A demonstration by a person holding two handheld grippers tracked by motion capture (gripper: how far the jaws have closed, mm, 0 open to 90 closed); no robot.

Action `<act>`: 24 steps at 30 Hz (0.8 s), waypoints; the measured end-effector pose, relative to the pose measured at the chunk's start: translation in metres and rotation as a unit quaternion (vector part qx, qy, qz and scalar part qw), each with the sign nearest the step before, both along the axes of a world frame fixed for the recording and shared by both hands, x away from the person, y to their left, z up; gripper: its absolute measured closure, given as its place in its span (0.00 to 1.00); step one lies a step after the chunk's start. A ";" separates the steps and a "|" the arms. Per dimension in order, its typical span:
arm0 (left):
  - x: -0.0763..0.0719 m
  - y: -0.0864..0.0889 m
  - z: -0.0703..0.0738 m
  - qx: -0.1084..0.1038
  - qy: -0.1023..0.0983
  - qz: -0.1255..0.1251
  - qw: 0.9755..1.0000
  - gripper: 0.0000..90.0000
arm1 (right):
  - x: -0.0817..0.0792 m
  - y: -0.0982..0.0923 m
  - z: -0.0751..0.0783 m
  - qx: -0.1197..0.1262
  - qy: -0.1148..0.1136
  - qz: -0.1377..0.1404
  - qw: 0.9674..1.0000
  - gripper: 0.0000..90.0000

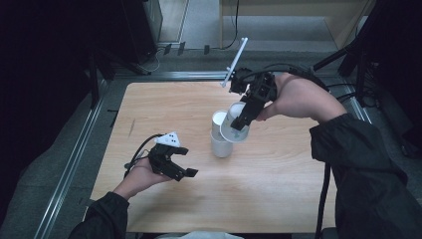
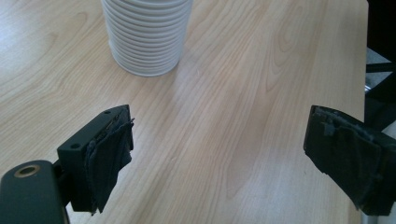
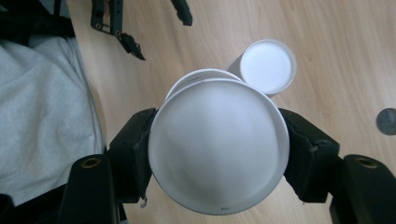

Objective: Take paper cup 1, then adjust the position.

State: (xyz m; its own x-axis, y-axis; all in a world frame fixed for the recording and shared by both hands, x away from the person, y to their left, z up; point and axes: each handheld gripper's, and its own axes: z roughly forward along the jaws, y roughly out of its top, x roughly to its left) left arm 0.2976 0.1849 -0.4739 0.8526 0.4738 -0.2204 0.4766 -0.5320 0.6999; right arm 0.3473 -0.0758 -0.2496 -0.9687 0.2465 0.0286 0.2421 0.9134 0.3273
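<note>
Fingers on your right gripper (image 1: 242, 121) are clamped on a white cup (image 3: 218, 144), one pad on each side of its wall just under the rim, and you see straight into its open mouth in the right gripper view. A second rim peeks out behind it there, so whether you hold one cup or two nested ones is hard to tell. You have it lifted and tilted, just above and beside the cup stack (image 1: 219, 135), which stands upright near the middle of the table (image 1: 278, 199).

Fingers on your left gripper (image 1: 185, 162) stand wide apart with nothing between them; bare wood shows in the gap. That gripper hangs low, well apart from the cup stack on its near left side.

Room around the cup stack is free on every side, with broad bare table toward the near edge and toward the far edge.

Top of the cup stack (image 2: 147, 35) is cut off in the left gripper view. A dark round spot (image 3: 386, 121) at the edge of the right gripper view is too small to make out.
</note>
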 end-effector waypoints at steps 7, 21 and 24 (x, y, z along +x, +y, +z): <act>0.000 0.001 0.002 -0.016 0.004 0.001 1.000 0.09 | -0.014 -0.004 -0.027 0.020 0.011 0.015 1.000 0.38; -0.003 -0.002 0.005 -0.031 -0.010 -0.012 0.999 0.09 | -0.028 -0.012 -0.122 0.098 0.025 0.025 0.995 0.39; -0.003 -0.002 0.005 -0.029 -0.012 -0.012 0.999 0.09 | -0.029 -0.013 -0.135 0.104 0.028 0.020 0.994 0.39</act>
State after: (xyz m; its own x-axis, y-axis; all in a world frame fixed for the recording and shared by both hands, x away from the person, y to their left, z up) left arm 0.2943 0.1831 -0.4684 0.8688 0.4399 -0.2272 0.4474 -0.5012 0.7407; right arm 0.3187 -0.0890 -0.3847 -0.9733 0.1902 0.1283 0.2291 0.8367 0.4975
